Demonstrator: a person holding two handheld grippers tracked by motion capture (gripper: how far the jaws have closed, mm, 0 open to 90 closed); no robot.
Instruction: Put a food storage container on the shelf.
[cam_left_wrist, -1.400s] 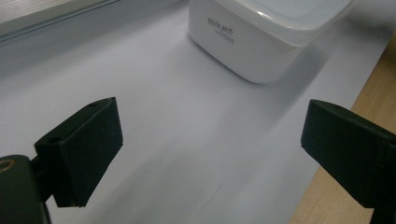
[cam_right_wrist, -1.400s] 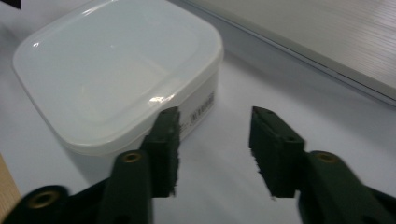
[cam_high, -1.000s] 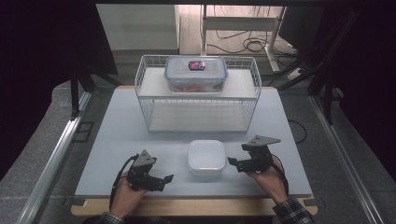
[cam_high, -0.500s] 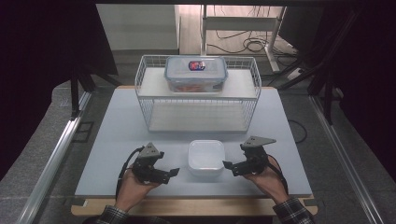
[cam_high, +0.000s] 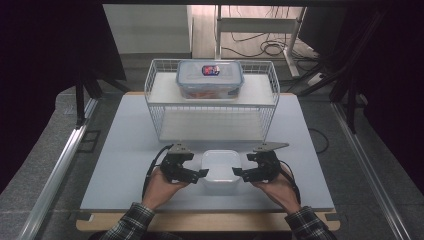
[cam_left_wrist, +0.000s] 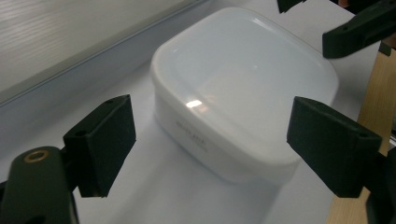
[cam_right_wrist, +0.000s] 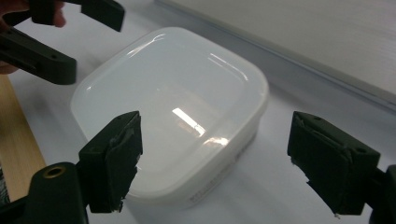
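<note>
A white, translucent plastic box (cam_high: 220, 166) sits on the white table top near the front edge. My left gripper (cam_high: 202, 173) is at the box's left side and my right gripper (cam_high: 238, 173) is at its right side, tips facing each other. In the left gripper view the box (cam_left_wrist: 243, 88) lies between and beyond the black pads (cam_left_wrist: 100, 144) of the left gripper (cam_left_wrist: 215, 154), untouched. In the right gripper view the right gripper (cam_right_wrist: 224, 163) straddles a corner of the box (cam_right_wrist: 173, 102), pads apart from it. Both pairs of jaws have just been closing a little and still stand wide.
A white wire basket (cam_high: 155, 120) stands behind the box. On its top shelf rests a clear lidded container (cam_high: 210, 79) with orange contents. The wooden table edge (cam_high: 210, 220) runs along the front. Cables trail from both grippers.
The left hand has moved right and slightly away from the person, up to the box's left side. The right gripper has edged slightly towards the box.
</note>
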